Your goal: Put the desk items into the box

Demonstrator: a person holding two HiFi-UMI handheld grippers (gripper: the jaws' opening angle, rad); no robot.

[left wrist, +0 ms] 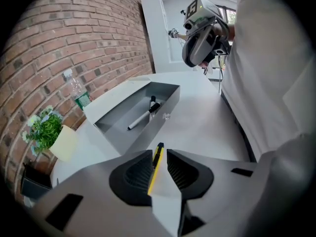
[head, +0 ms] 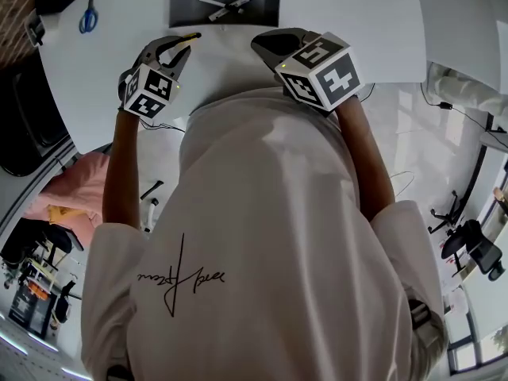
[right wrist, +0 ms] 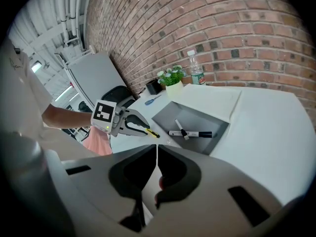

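In my left gripper [left wrist: 160, 158] I have the yellow and black cutter [head: 190, 36], standing on its thin edge between the jaws. The jaws are narrow but not pressed together. I see a small gap at one side of the cutter, so I judge that the pads do not squeeze it now. The gripper points steeply down, I think to aim the cutter at the grey box [head: 184, 10]. From the head view its tip is just before the near wall of the box, not yet inside.

My right gripper [right wrist: 156, 154] has its jaws closed together with nothing between them. It hangs over the white table [head: 357, 22], near the box, and I believe it only waits for its turn.

Now the count. In the box lie two markers: one dark [right wrist: 195, 133] and one lighter [right wrist: 179, 128], touching each other. They are inside already, so I take this part as done. Outside the box there is one pair of blue scissors [head: 87, 14], well apart at the far left. By the brick wall stand one small plant [right wrist: 170, 76] and one bottle [right wrist: 197, 72]
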